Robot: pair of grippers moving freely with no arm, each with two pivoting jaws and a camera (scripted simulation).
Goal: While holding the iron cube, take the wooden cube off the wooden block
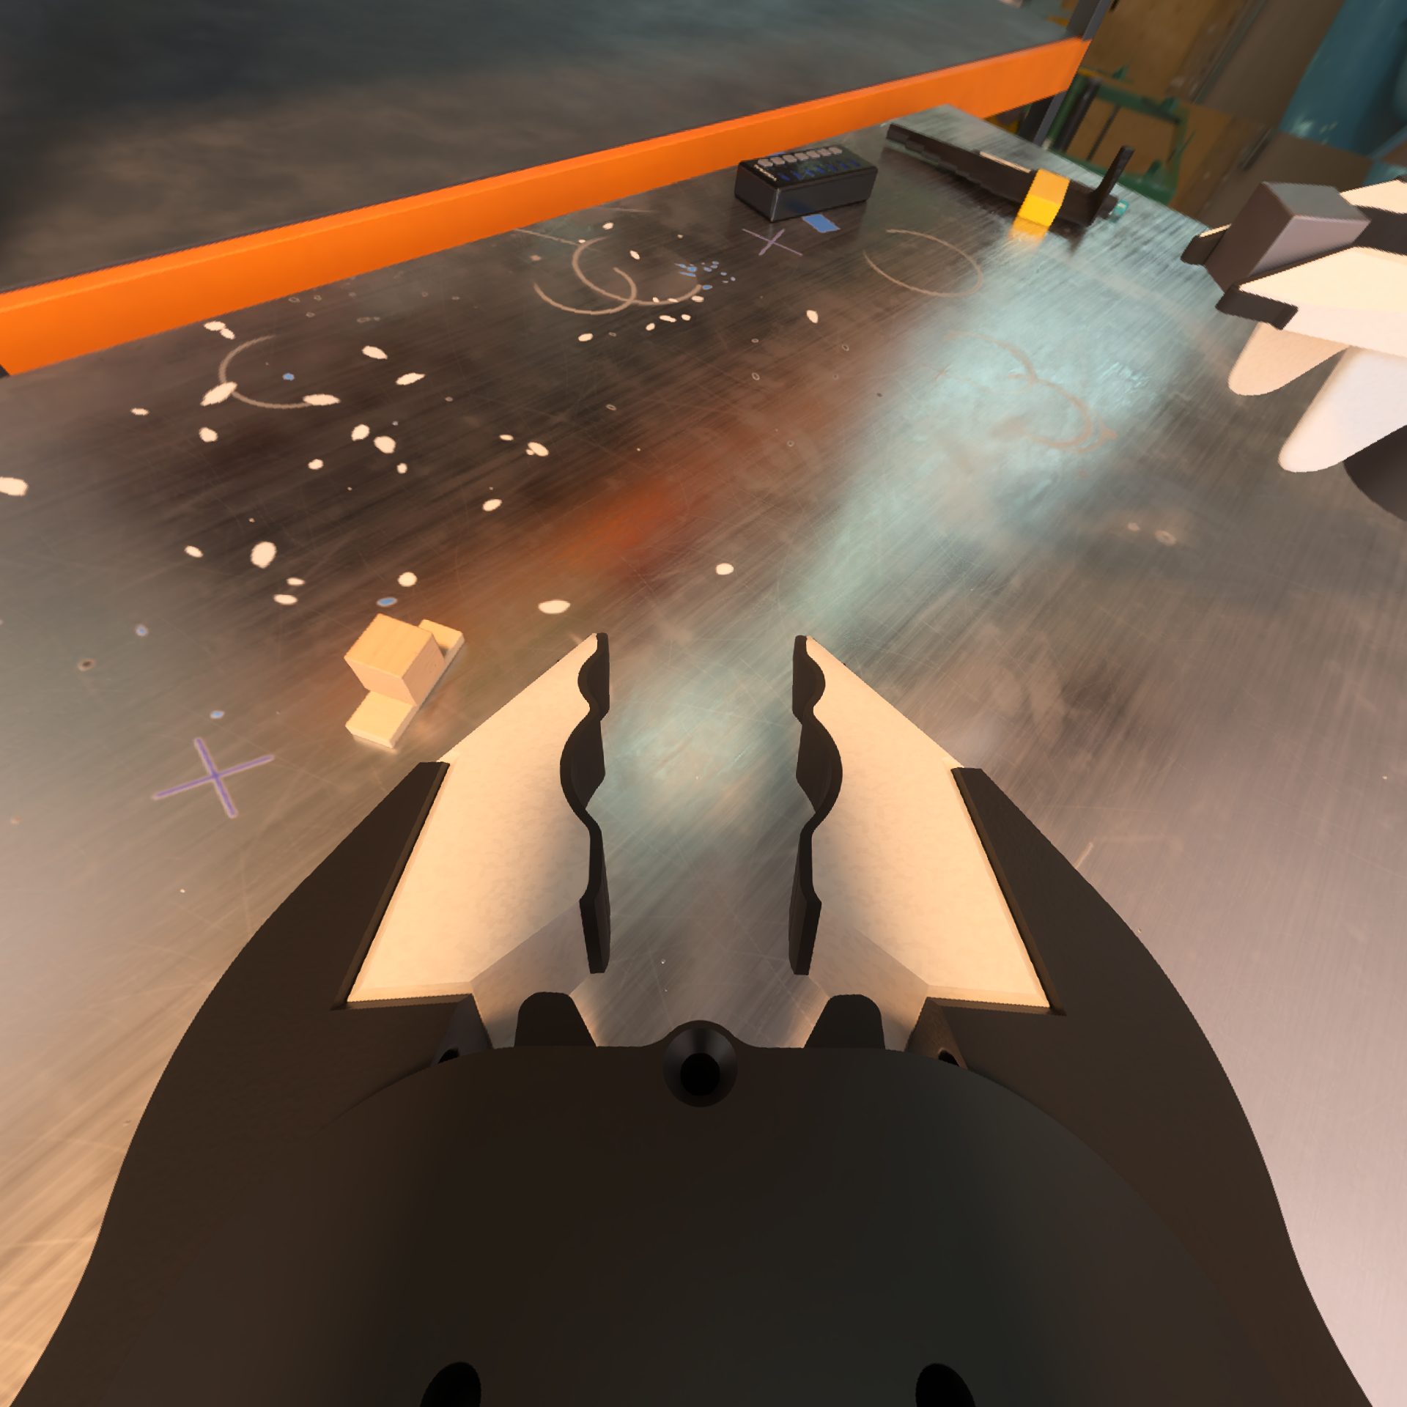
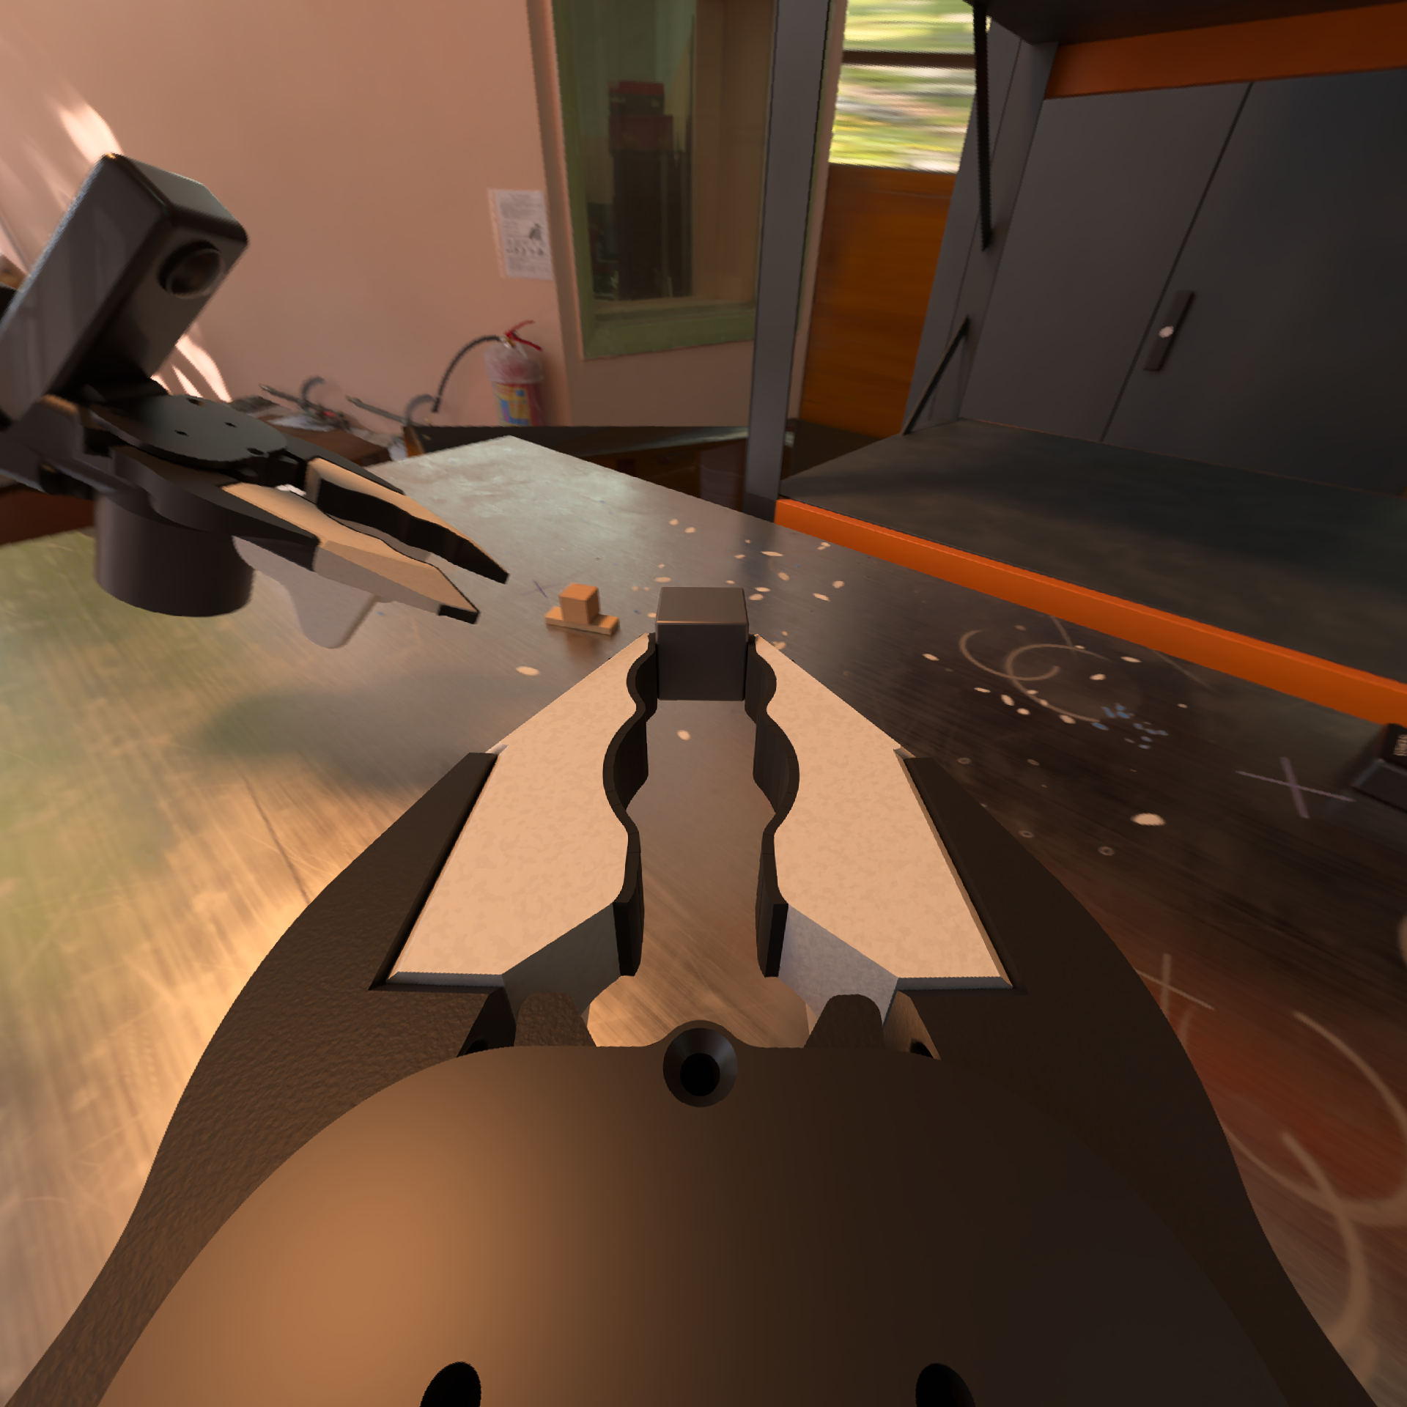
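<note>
Bench: we see a scratched, brushed-metal table (image 1: 990,685) flecked with pale paint spots, faint ring marks and thin purple crosses; an orange rail (image 1: 533,190) runs along its far edge.
Wooden cube: we find the wooden cube (image 1: 396,658) on the left of the left wrist view, pale with sharp edges, sitting on the middle of the wooden block (image 1: 381,719), a thin flat slab of the same pale wood whose ends show on both sides of the cube.
Left gripper: we note the left gripper (image 1: 700,647) hovering above bare table just right of the block, its jaws set wide with nothing between them; the fingers are cream plates with black wavy inner pads.
Path: we see nothing lying between the left gripper and the wooden cube.
Far clutter: a black box (image 1: 807,183) with a row of small buttons lies near the rail; right of it is a long dark bar (image 1: 982,167) wrapped by a yellow band.
Right gripper: we record the right gripper (image 2: 700,647) clamped on the iron cube (image 2: 700,643), a dull grey, matte block pinched at the fingertips, well apart from the wooden pieces.
Room: a red fire extinguisher (image 2: 518,377) stands by the pink wall.
</note>
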